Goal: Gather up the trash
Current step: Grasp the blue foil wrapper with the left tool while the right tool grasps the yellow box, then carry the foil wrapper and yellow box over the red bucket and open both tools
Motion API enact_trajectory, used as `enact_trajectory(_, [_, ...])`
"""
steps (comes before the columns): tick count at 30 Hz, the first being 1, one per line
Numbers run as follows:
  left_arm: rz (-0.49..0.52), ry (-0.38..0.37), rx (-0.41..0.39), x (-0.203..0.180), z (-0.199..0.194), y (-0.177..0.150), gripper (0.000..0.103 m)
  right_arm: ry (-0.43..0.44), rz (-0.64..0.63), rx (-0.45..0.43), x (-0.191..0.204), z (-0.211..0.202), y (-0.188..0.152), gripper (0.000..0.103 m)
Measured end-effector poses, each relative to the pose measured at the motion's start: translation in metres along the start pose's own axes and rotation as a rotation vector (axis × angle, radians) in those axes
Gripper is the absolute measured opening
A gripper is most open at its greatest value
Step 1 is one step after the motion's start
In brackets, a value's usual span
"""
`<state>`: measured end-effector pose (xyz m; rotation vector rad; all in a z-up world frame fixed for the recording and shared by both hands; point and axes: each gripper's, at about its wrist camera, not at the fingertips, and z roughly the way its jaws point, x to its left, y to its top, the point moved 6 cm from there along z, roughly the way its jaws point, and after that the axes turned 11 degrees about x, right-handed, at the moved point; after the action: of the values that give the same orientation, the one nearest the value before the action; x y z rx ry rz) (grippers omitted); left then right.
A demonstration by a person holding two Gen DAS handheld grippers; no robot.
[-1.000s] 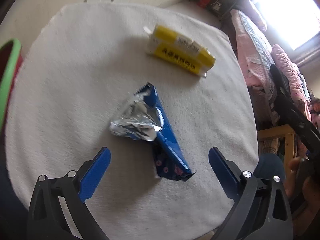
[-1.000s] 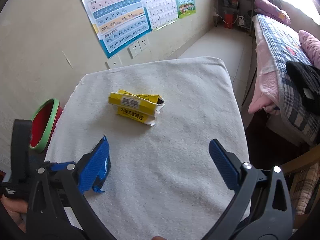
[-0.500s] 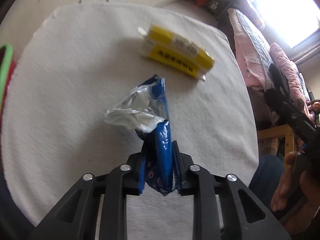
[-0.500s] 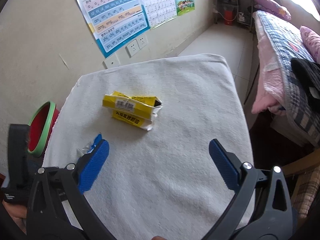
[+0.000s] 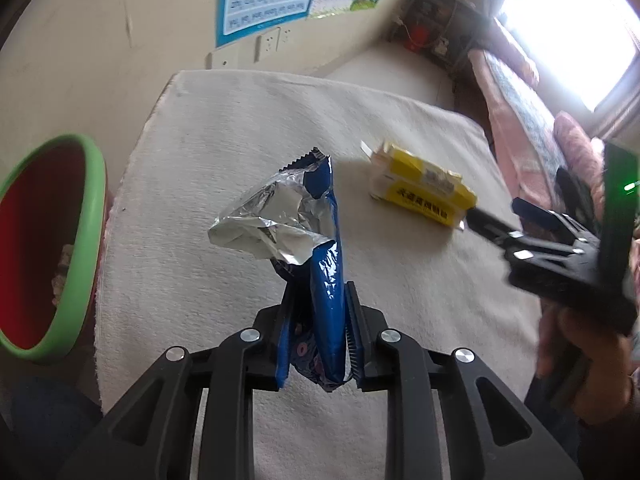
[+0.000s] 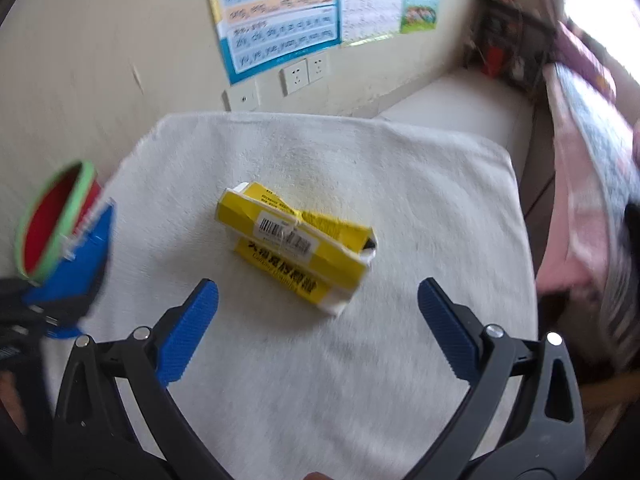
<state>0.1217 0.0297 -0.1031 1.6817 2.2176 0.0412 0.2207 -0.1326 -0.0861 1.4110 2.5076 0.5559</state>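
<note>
My left gripper [image 5: 318, 300] is shut on a blue snack wrapper [image 5: 326, 280] with a torn silver foil top, lifted off the white towel-covered table [image 5: 248, 128]. The wrapper [image 6: 86, 256] also shows blurred at the left in the right wrist view. A crumpled yellow carton [image 6: 296, 246] lies on the towel, just beyond my right gripper [image 6: 318, 300], which stands open with nothing between its fingers. In the left wrist view the carton [image 5: 424, 186] sits at the right, and the right gripper [image 5: 500, 216] reaches toward it, held by a hand [image 5: 576, 344].
A red bin with a green rim [image 5: 52, 240] stands left of the table, with some scraps inside; the bin [image 6: 52, 216] shows again in the right wrist view. Wall posters [image 6: 280, 16] and sockets [image 6: 304, 72] lie behind. A bed with pink bedding [image 6: 584, 184] runs along the right.
My left gripper closed on the blue wrapper and lifted it off the towel, swinging toward the bin side. My right gripper, still open, moved down toward the yellow carton.
</note>
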Motion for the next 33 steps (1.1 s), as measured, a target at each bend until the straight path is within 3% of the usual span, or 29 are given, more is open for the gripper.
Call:
enact_trajectory(5, [-0.025, -0.017, 0.013, 0.01, 0.009, -0.007, 0.021, -0.128, -0.158, 0.003, 0.015, 0.021, 0.011, 0.098])
enact_trajectory(7, [-0.03, -0.022, 0.017, 0.012, 0.012, -0.01, 0.021, -0.168, -0.217, 0.016, 0.022, 0.032, 0.013, 0.092])
enact_trajectory(11, [-0.041, -0.025, 0.028, 0.016, 0.018, -0.013, 0.022, -0.224, -0.293, 0.057, 0.029, 0.051, 0.013, 0.065])
enact_trajectory(13, [-0.044, -0.03, 0.03, 0.017, 0.018, -0.012, 0.022, -0.221, -0.296, 0.084, 0.03, 0.059, 0.01, 0.059])
enact_trajectory(15, [-0.035, -0.034, 0.026, 0.016, 0.017, -0.012, 0.022, -0.206, -0.285, 0.09, 0.03, 0.059, 0.007, 0.045])
enact_trajectory(18, [-0.029, -0.04, 0.017, 0.013, 0.015, -0.009, 0.022, -0.156, -0.247, 0.084, 0.029, 0.048, 0.003, 0.038])
enact_trajectory(20, [-0.027, -0.042, 0.013, 0.012, 0.014, -0.01, 0.022, -0.114, -0.201, 0.079, 0.026, 0.039, 0.001, 0.021])
enact_trajectory(26, [-0.009, -0.052, -0.007, 0.002, 0.005, -0.015, 0.022, -0.017, -0.101, 0.03, 0.019, 0.002, -0.006, 0.021])
enact_trajectory(33, [0.001, -0.056, -0.042, -0.006, -0.014, -0.024, 0.022, 0.163, 0.069, 0.01, 0.01, -0.029, -0.022, 0.021])
